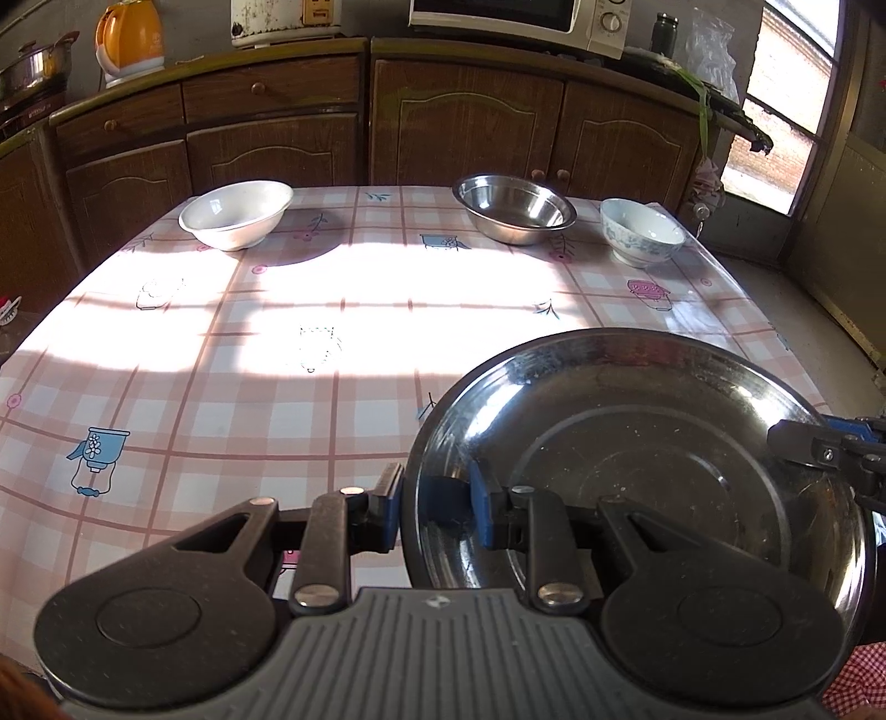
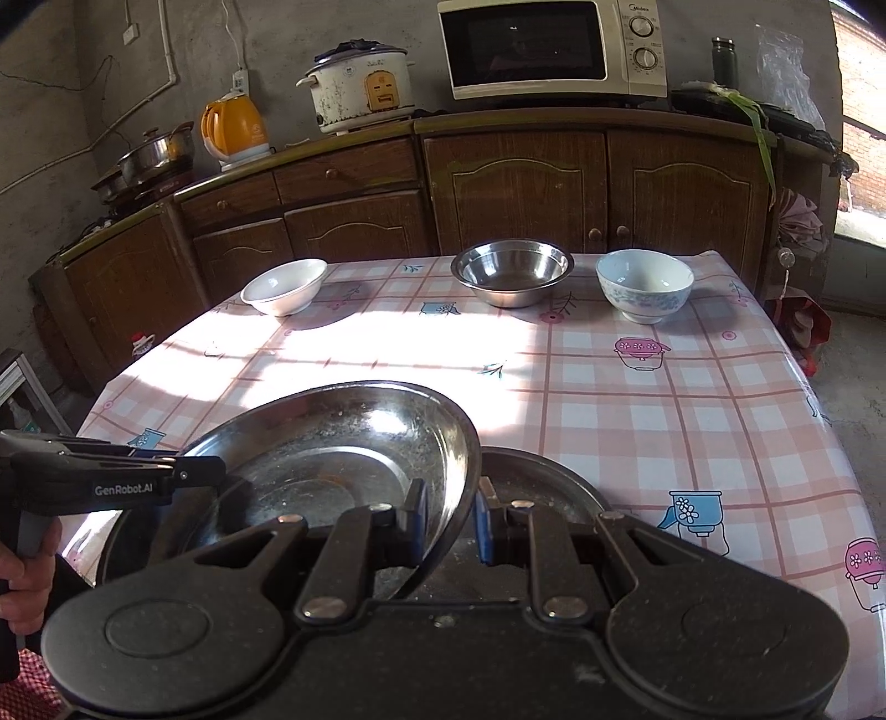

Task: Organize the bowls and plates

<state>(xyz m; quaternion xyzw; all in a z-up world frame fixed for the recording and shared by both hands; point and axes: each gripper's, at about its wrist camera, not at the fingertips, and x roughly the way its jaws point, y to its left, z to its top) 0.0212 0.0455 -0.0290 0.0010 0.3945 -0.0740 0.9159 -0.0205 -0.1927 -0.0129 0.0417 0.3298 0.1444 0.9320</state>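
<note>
A wide steel plate (image 1: 637,443) hangs over the near side of the table, held at opposite rims. My left gripper (image 1: 434,498) is shut on its left rim. My right gripper (image 2: 449,518) is shut on its right rim and also shows as the right gripper (image 1: 792,443) across the plate. In the right wrist view the held plate (image 2: 332,443) sits tilted above a second steel plate (image 2: 554,487) lying on the cloth. The left gripper (image 2: 210,471) reaches in from the left, with a hand on its handle. Along the far edge stand a white bowl (image 1: 235,213), a steel bowl (image 1: 515,207) and a blue-patterned bowl (image 1: 642,230).
The table (image 1: 221,387) has a pink checked cloth with a bright sun patch in the middle. Brown cabinets (image 2: 526,188) run behind it, carrying a microwave (image 2: 548,50), a rice cooker (image 2: 360,83) and an orange kettle (image 2: 232,130). The floor drops off past the table's right edge.
</note>
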